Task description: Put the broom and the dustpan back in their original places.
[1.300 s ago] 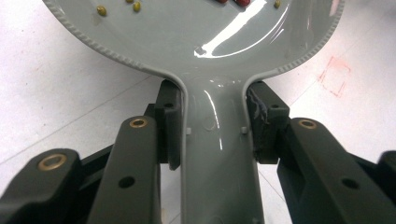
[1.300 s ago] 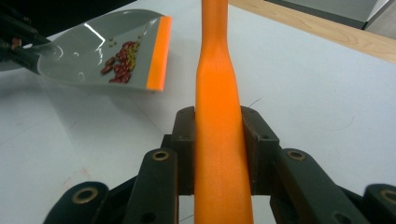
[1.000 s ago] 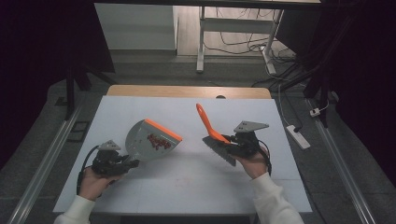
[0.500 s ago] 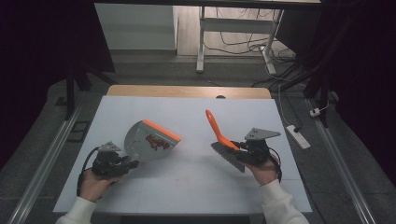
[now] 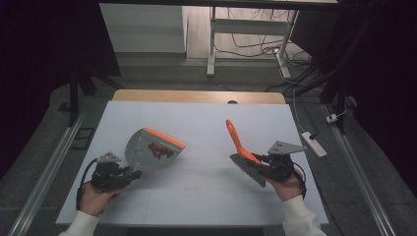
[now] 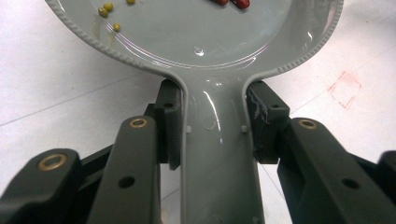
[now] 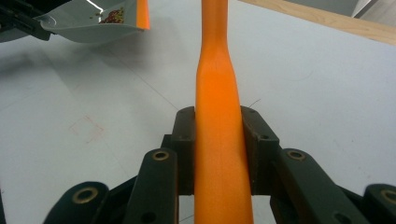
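Left gripper clamps handle of grey plastic dustpan with orange lip, red and yellow bits inside, table's left. Right gripper grips orange-handled brush, table's right.

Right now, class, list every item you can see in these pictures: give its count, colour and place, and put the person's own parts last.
Dustpan: one, grey with orange front edge, left half of the table, handle clamped in the left gripper.
Bits in the dustpan: a small heap, red and yellow-green, on its floor.
Brush: one, orange handle with grey bristle head, right half of the table, handle clamped in the right gripper.
Table: one, white top with a wooden far edge.
Power strip: one, white, on the floor to the right.
Left gripper: one, black, shut.
Right gripper: one, black, shut.
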Available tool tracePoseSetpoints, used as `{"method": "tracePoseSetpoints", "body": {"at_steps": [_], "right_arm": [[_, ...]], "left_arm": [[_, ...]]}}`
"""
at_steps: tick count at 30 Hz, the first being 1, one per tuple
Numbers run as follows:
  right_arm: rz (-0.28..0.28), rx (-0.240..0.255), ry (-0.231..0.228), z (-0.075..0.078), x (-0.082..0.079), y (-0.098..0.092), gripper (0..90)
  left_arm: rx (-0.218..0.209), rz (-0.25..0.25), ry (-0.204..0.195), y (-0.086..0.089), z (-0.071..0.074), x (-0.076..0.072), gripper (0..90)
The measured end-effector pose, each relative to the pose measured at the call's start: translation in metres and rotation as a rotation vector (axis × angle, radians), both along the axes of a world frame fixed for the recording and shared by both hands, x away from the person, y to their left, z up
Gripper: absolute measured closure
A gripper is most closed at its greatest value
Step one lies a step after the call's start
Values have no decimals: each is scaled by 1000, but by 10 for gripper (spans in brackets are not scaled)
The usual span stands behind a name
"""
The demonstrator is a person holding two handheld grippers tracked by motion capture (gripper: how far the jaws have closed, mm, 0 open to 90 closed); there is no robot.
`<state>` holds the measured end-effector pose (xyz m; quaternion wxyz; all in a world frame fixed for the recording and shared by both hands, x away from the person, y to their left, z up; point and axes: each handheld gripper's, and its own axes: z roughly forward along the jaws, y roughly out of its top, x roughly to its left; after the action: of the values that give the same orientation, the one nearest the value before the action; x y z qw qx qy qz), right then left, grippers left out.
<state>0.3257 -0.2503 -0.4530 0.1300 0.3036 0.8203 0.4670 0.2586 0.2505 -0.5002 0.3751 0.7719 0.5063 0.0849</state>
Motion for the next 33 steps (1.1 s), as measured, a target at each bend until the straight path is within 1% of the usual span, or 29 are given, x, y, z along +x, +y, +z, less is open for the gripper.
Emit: {"method": "tracePoseSetpoints", "body": {"at_steps": [3, 8, 12, 17, 20, 22, 24, 27, 33], "right_arm": [[-2, 0, 8, -2, -2, -3, 698], [-1, -1, 31, -6, -5, -7, 698], [-18, -11, 53, -9, -8, -8, 698], [-23, -5, 73, -13, -9, -13, 698], [-31, -1, 86, -14, -10, -15, 698], [-40, -9, 89, -14, -11, -15, 698], [-42, -16, 91, -13, -13, -14, 698], [-33, -17, 96, -14, -14, -14, 698], [-35, -24, 114, -14, -16, -14, 698]], "left_arm": [[-3, 18, -2, 1, -1, -2, 616], [0, 44, 8, 1, -4, -6, 616], [-2, 71, 15, 0, -6, -9, 616], [-4, 103, 21, -2, -9, -12, 616], [6, 130, 26, -4, -11, -13, 616], [16, 145, 30, -5, -13, -14, 616], [15, 163, 35, -6, -15, -15, 616], [23, 189, 33, -8, -16, -15, 616], [17, 244, 31, -10, -18, -15, 616]]}}
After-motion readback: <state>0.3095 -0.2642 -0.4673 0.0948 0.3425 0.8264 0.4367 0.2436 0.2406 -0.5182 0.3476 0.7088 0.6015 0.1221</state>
